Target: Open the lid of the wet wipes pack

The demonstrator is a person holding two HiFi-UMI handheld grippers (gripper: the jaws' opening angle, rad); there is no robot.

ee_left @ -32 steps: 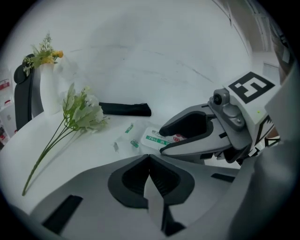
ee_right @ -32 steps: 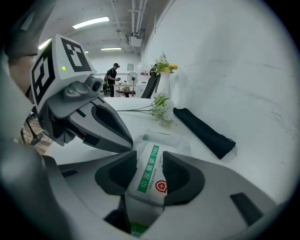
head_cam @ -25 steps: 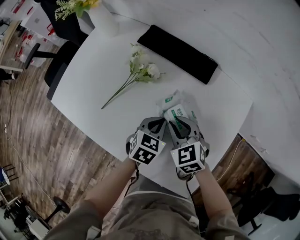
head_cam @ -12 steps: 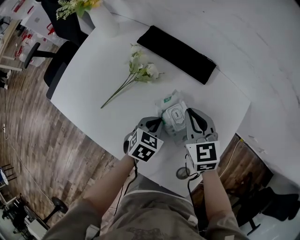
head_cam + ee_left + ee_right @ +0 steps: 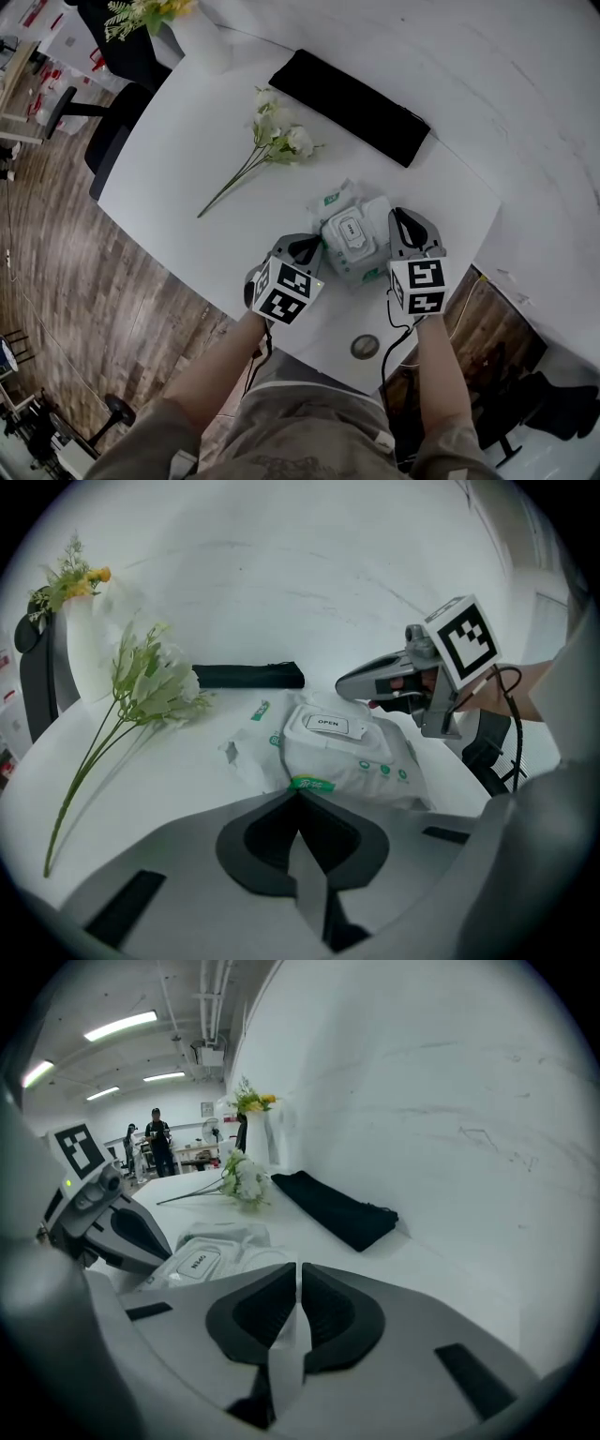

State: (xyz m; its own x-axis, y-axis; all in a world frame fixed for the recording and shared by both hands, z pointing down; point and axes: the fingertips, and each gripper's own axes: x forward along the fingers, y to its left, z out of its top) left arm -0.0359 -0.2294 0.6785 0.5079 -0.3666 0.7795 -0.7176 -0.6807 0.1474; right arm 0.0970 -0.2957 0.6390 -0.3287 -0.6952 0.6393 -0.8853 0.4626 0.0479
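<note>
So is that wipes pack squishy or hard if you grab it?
Probably squishy: the wet wipes pack looks puffy with crinkled film ends. Its lid looks flat and stiff. Lying flat, it likely slides rather than rolls.

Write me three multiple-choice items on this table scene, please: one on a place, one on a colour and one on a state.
1. Where does the flower sprig lie?
A. On the pack
B. On the table, left of the wet wipes pack
C. On the floor

2. What colour is the flat pouch?
A. Black
B. Red
C. Yellow

3. The pack's lid is:
A. Torn off
B. Flipped up
C. Shut flat

Answers:
1. B, the head view shows it on the white tabletop.
2. A, it is dark in every view.
3. C, its OPEN label lies level on the pack.
</note>
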